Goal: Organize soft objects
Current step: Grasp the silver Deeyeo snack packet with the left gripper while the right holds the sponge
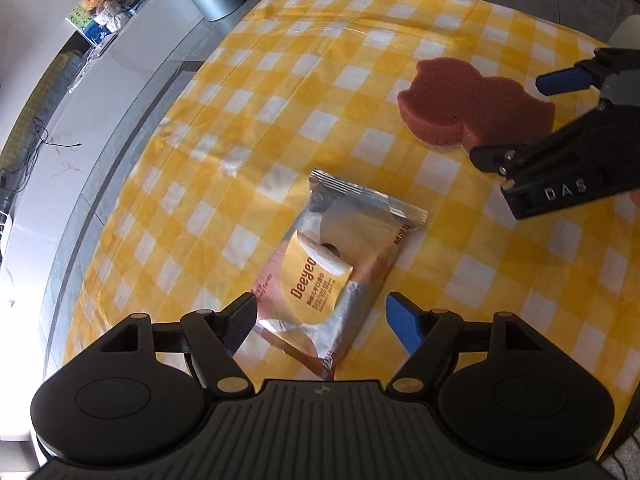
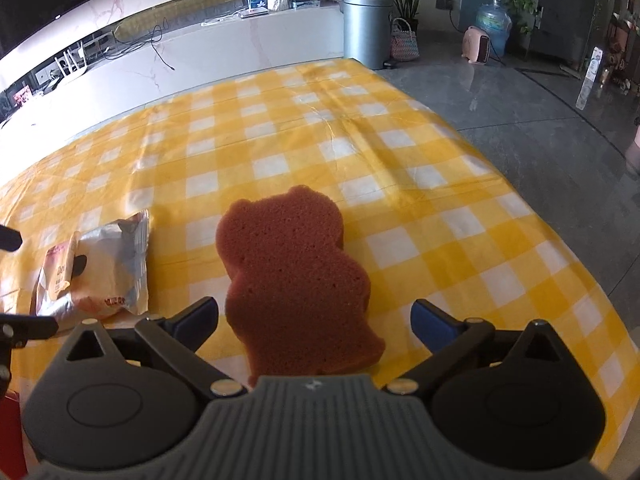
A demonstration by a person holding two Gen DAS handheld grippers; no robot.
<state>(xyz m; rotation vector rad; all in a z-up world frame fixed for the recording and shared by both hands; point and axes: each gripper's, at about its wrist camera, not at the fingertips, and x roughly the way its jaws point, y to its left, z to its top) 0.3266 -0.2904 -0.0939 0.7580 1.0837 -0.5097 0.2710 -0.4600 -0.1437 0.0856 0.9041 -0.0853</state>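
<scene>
Your left tongs [image 1: 320,318] stand spread over the near end of the silvery foil packet with orange and pink print [image 1: 340,268]. The packet lies flat on the yellow-and-white checked cloth of the surface [image 1: 240,128]. The black pad sits just beside the packet's left edge and the blue pad stands clear of its right edge; neither presses on it.

Your right tongs [image 2: 314,322] are spread wide too, one finger either side of the near end of the reddish-brown bear-shaped foam sponge [image 2: 294,276]. Gaps show on both sides between pads and foam. The sponge lies flat on the same cloth, its eared head pointing away from you.

Relative placement: in the left wrist view the sponge [image 1: 472,100] lies to the right of the packet and further off, the two well apart. The right tongs [image 1: 520,120] reach it from the right edge (lettering "DAS" visible on the black body).

Background: a grey metal bin [image 2: 366,28] stands on the floor beyond the far edge of the surface.
</scene>
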